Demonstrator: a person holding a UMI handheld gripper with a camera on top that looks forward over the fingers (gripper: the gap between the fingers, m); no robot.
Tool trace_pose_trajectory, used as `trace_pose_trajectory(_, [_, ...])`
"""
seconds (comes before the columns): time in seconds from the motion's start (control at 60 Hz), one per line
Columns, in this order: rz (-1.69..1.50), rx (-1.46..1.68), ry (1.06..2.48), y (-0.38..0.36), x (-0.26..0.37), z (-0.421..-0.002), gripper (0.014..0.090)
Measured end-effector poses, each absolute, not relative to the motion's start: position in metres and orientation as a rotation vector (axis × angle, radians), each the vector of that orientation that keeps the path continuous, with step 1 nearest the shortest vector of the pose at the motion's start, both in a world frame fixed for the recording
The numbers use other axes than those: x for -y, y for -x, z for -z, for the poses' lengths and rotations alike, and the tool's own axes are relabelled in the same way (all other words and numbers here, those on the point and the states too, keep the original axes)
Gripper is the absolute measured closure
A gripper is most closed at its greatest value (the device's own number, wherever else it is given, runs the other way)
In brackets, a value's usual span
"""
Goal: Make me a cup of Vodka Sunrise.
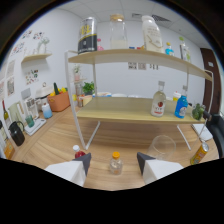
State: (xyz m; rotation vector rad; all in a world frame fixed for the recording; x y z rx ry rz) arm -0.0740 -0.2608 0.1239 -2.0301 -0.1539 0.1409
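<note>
Barely begun: the glass [162, 146] stands empty on the bench [125, 137], right of and just beyond the fingers, with no liquid showing in it. The gripper [114, 164] hangs open and holds nothing; a small orange-capped bottle [115, 163] stands on the bench between the fingers, with a gap on either side. By this view every pour is yet to be made, and the vodka, juice and syrup all remain where they stand.

One red-capped item [78, 151] sits just left of the left finger, and one yellow can [199, 154] lies at the near right. On the lower shelf [135, 110] stand one clear bottle with a red label [158, 102], one blue bottle [181, 106] and one dark green item [198, 111]; a small plant [88, 88] sits at its far left end. The top shelf [130, 56] carries three large containers: one dark tin [87, 36], one clear jar [117, 32] and one white jug [150, 34]. Which bottle is the vodka cannot be read.
</note>
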Motion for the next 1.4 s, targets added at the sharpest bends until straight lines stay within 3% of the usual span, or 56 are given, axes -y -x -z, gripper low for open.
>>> trace_pose_trajectory(0.133, [-0.136,0.127,1.970,0.051,0.291,-0.161,0.0193])
trace_pose_trajectory(0.417, [-0.070,0.049,1.989,-0.029,0.330,-0.183,0.0191])
trace_pose_trajectory(0.733, [-0.030,0.010,1.729,-0.095,0.224,-0.345,0.0196])
trace_pose_trajectory(0.9, [0.018,0.019,1.655,-0.113,0.158,-0.392,0.0222])
trace_pose_trajectory(1.083, [0.059,0.022,1.731,-0.121,0.113,-0.373,0.0393])
trace_pose_trajectory(1.233, [0.086,-0.004,1.767,-0.130,0.104,-0.360,0.0672])
trace_pose_trajectory(1.4, [0.032,-0.015,1.773,-0.128,0.110,-0.365,0.0687])
